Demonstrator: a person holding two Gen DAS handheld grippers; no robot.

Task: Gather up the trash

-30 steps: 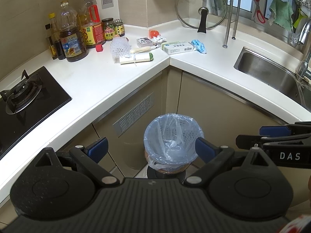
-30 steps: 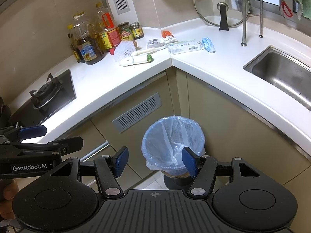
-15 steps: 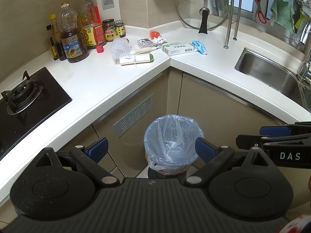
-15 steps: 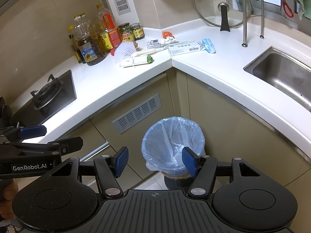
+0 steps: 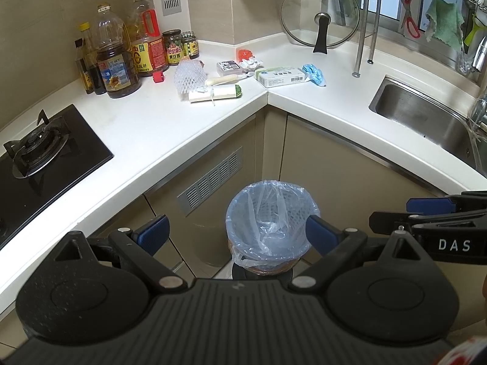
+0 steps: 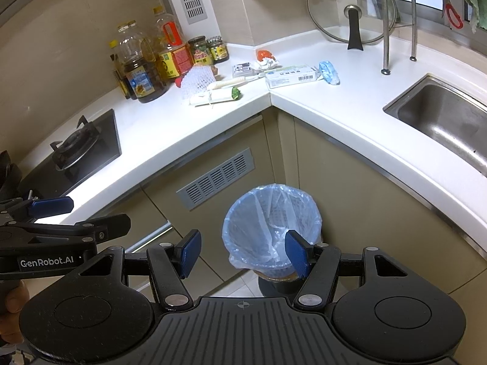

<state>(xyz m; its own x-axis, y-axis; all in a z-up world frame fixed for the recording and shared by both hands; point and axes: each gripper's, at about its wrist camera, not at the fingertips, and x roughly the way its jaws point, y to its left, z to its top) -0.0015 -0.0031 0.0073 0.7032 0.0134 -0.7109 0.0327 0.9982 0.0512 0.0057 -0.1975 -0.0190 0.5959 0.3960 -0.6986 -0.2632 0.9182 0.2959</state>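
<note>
Kitchen corner: I see a white L-shaped desk (image 5: 146, 127) ahead of both tools, with beige cabinet doors under it.
Left tool (image 5: 236, 231): I hold it angled down with the jaws wide and nothing between the blue pads; its tip shows at the left edge of the right wrist view.
Right tool (image 6: 242, 254): I hold it angled down too, jaws partly spread, nothing gripped; it shows at the right edge of the left wrist view.
Bin (image 5: 271, 225): a small floor bin lined with a blue bag, below and just ahead of both tools, framed between each pair of pads but well beneath them.
Trash: it lies clustered at the desk's inner corner, far ahead of and above the tools.
White foam net (image 5: 188, 74): left end of the cluster.
Rolled white wrapper with a green end (image 5: 214, 92): just right of the net, near the desk edge.
Flat white box (image 5: 280, 76): right of the corner seam.
Crumpled blue piece (image 5: 313, 73): touching the box's right end.
Red and white scrap (image 5: 246, 57): behind the box.
Oil and sauce bottles (image 5: 118, 60): far left ahead, against the wall.
Gas hob (image 5: 36, 158): left of my left tool.
Sink (image 5: 426, 124): right and ahead.
Glass lid (image 5: 319, 18): leaning upright on the far wall.
</note>
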